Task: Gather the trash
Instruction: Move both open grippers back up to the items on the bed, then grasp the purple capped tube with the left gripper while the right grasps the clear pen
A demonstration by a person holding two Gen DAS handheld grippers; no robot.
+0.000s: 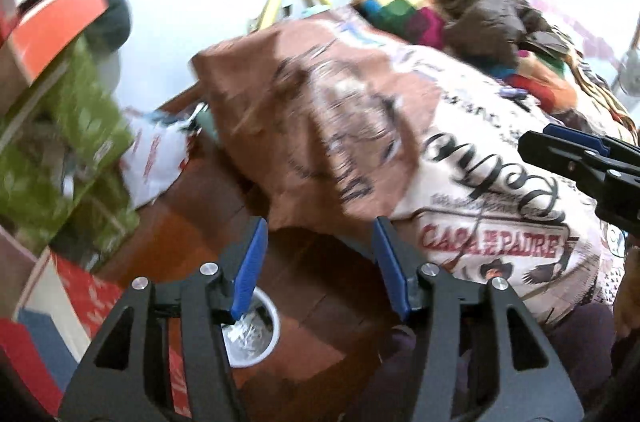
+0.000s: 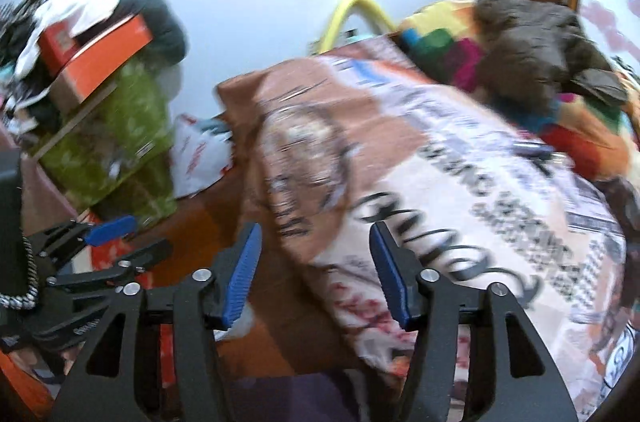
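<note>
Far left, I am seeing a green box (image 1: 76,142) leaning under an orange box (image 1: 56,22), with a white plastic bag (image 1: 154,158) just beside it on the wooden floor (image 1: 192,222). My left gripper (image 1: 318,262) is hanging wide and empty, a white cup (image 1: 256,334) of crumpled foil lying below its left finger. My right gripper (image 2: 316,270) is gaping too, holding nothing, facing the printed bedspread (image 2: 460,190). A brown plush toy (image 2: 536,58) is resting farther right.
</note>
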